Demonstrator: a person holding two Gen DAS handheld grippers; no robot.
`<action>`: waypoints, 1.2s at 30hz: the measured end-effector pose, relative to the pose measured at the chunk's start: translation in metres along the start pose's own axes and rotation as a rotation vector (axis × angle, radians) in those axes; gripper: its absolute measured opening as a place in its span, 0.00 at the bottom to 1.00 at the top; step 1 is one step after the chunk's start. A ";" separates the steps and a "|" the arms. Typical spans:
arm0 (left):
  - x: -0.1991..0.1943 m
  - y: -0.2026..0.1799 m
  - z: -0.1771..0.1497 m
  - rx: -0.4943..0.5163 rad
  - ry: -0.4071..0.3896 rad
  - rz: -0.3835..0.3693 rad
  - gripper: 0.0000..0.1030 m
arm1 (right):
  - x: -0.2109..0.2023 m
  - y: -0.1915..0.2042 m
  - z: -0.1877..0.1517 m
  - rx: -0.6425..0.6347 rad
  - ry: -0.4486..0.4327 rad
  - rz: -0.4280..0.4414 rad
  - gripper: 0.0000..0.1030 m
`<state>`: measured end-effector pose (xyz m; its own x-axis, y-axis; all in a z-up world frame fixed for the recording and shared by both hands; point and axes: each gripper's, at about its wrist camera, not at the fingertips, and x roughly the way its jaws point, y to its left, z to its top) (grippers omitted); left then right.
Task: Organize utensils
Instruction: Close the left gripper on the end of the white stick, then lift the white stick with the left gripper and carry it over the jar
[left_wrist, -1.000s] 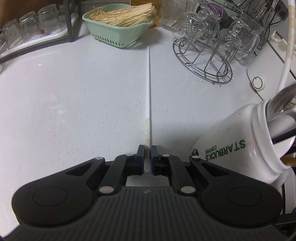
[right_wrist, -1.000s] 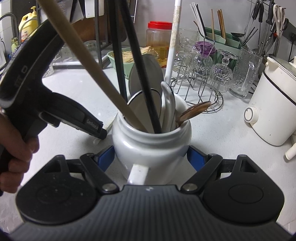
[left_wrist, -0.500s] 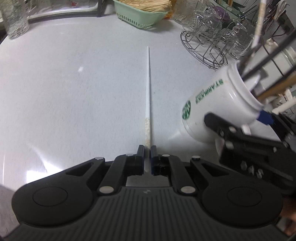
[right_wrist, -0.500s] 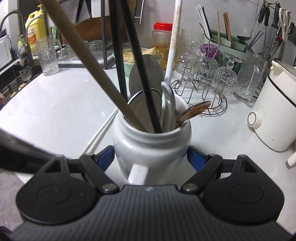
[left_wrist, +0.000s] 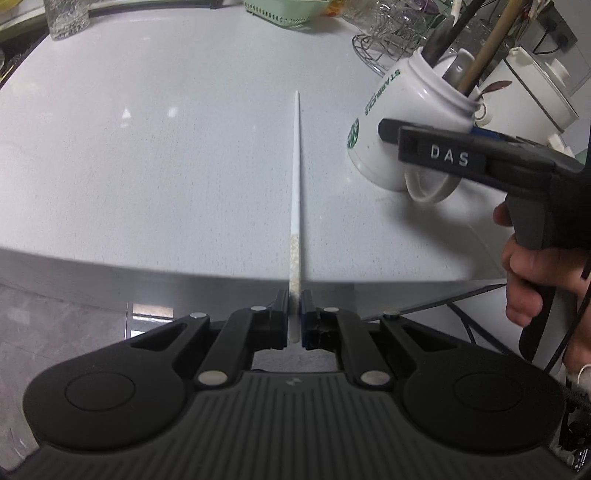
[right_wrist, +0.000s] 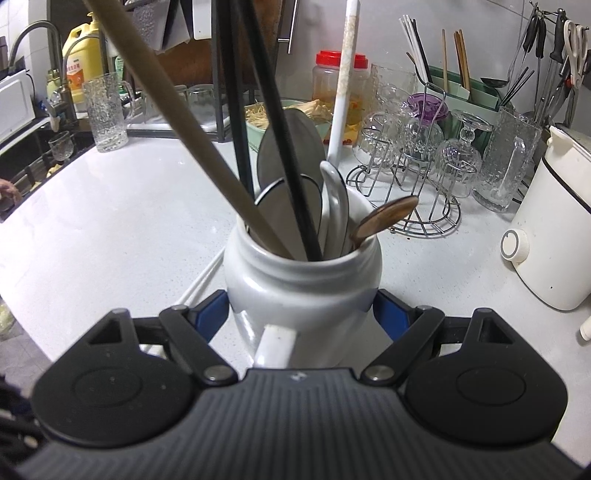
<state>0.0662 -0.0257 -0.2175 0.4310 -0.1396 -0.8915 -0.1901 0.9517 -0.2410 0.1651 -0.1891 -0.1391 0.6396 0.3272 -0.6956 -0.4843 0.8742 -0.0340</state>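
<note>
Pinching white chopstick (left_wrist: 297, 177) in left gripper (left_wrist: 294, 317); right gripper (right_wrist: 303, 314) clamping mug (right_wrist: 301, 284).

ahead and left of the left gripper (left_wrist: 294, 319) the countertop (left_wrist: 147, 155) lies bare. the mug (left_wrist: 399, 125) and right gripper (left_wrist: 436, 155) block its right.

The left wrist view looks steeply down over the white speckled countertop (left_wrist: 155, 155) edge; the right sits close behind the white ceramic Starbucks mug (right_wrist: 301, 284) (upper right in the left's frame (left_wrist: 402, 122)).
</note>
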 end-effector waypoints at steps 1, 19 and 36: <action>0.001 0.001 -0.003 -0.005 0.007 0.002 0.07 | 0.000 0.000 0.000 -0.001 -0.001 0.000 0.85; 0.012 0.014 -0.016 -0.090 0.014 0.001 0.22 | -0.001 0.002 0.000 -0.003 -0.011 0.002 0.85; -0.001 0.003 -0.012 -0.009 -0.017 0.071 0.08 | -0.002 0.003 0.000 -0.014 -0.027 0.009 0.84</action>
<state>0.0542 -0.0258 -0.2221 0.4312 -0.0673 -0.8998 -0.2284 0.9566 -0.1810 0.1621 -0.1873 -0.1382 0.6506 0.3450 -0.6765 -0.4983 0.8662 -0.0374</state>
